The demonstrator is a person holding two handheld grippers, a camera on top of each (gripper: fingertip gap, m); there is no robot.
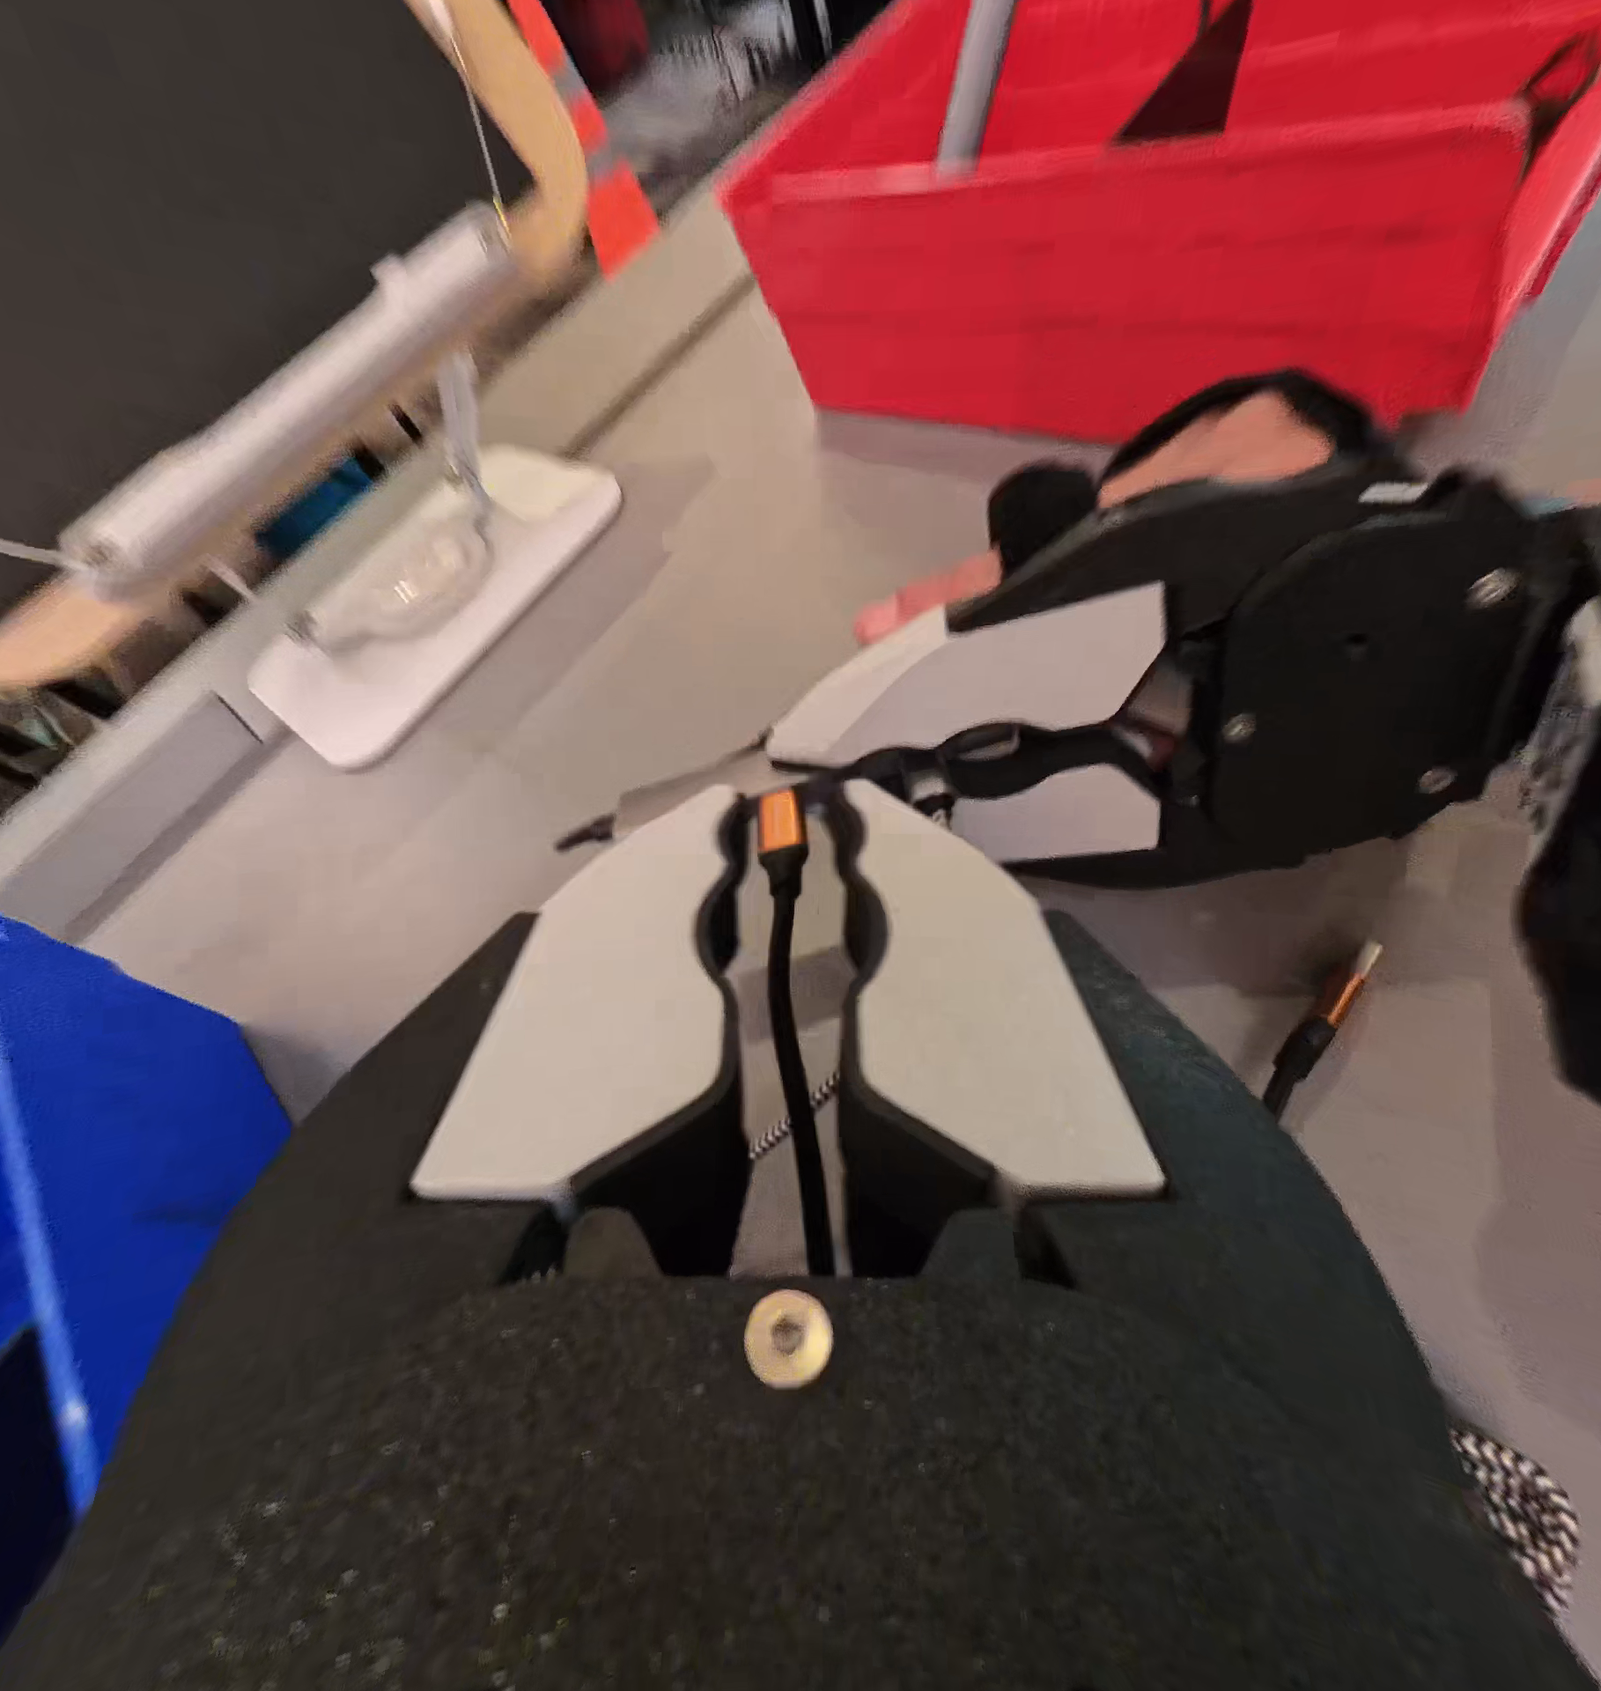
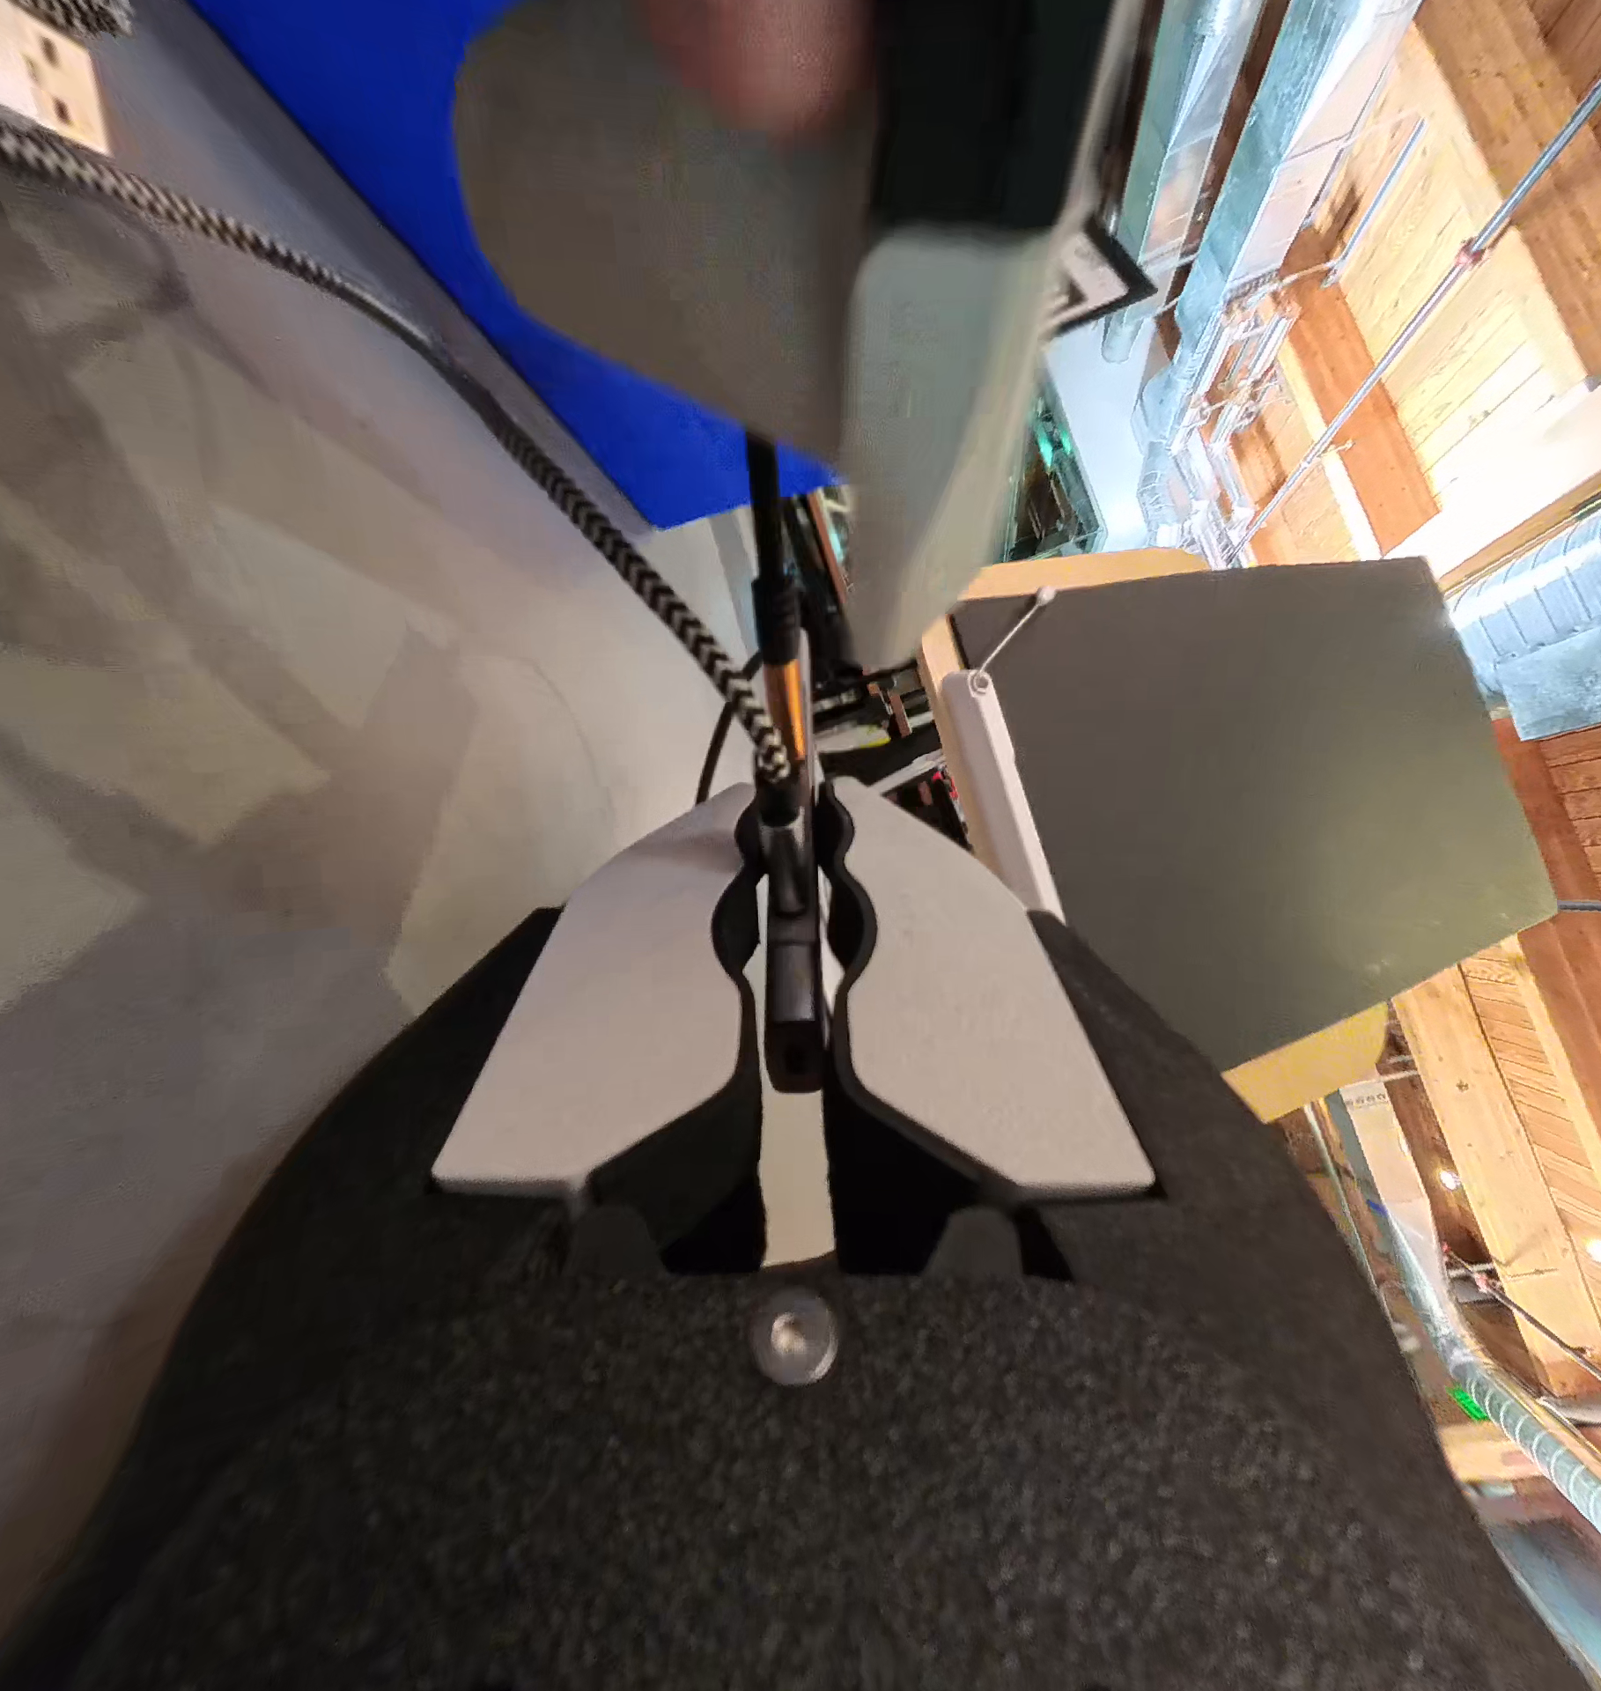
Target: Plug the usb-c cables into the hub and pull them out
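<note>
Black cable (image 1: 792,1007) (orange-sleeved plug (image 1: 777,817)) between gripper (image 1: 789,805) fingers

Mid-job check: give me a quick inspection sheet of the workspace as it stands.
Surface: grey table, partly bare.
Job's things: dark hub clamped in right claw; orange-collared USB-C plug in left claw, at the hub.
Clutter: red bin, blue bin, white stand base.
Grippers: both shut.
Cables: black cable runs back through the left claw; spare orange plug loose on table; braided cable alongside.
Surroundings: dark panel, timber ceiling.
</note>
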